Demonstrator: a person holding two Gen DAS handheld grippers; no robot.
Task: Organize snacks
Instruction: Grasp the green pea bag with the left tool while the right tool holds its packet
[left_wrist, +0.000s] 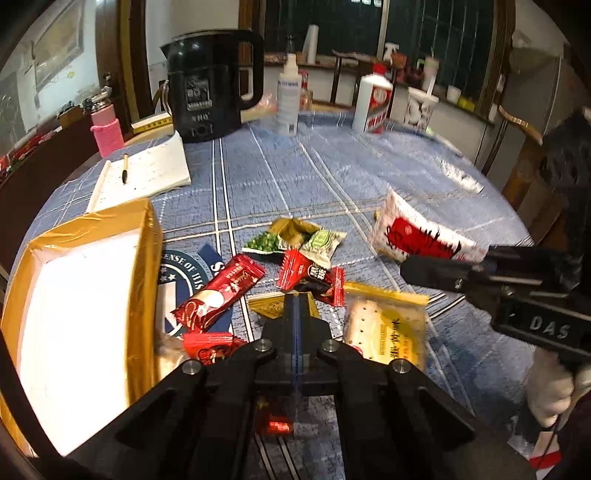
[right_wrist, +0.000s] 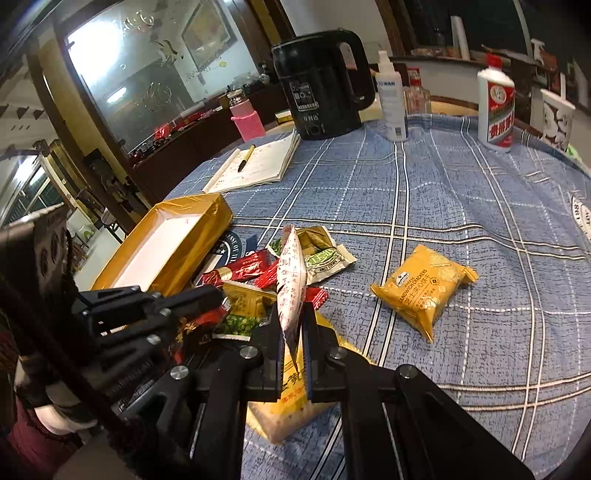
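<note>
Round table, blue plaid cloth (right_wrist: 461, 206). Gold box (left_wrist: 147, 236) at left edge, white interior bare. Snack packets (left_wrist: 295, 266) heaped beside box. Right gripper (right_wrist: 291, 325) pinching white-red packet (right_wrist: 291, 273) above heap. Left gripper (left_wrist: 297, 302) pressed together over gold packet (left_wrist: 264, 308); grip uncertain.

The worktop (right_wrist: 461, 192) lies bare through its middle; a snack heap (right_wrist: 258, 288) crowds the near edge beside the gold box (right_wrist: 207, 236); kettle (right_wrist: 321, 81), bottles (right_wrist: 391, 99) and notebook (right_wrist: 255, 166) line the far rim; a yellow cracker pack (right_wrist: 424, 291) lies apart.

Left fingers (left_wrist: 291, 314) hide part of a gold packet (left_wrist: 271, 306).
</note>
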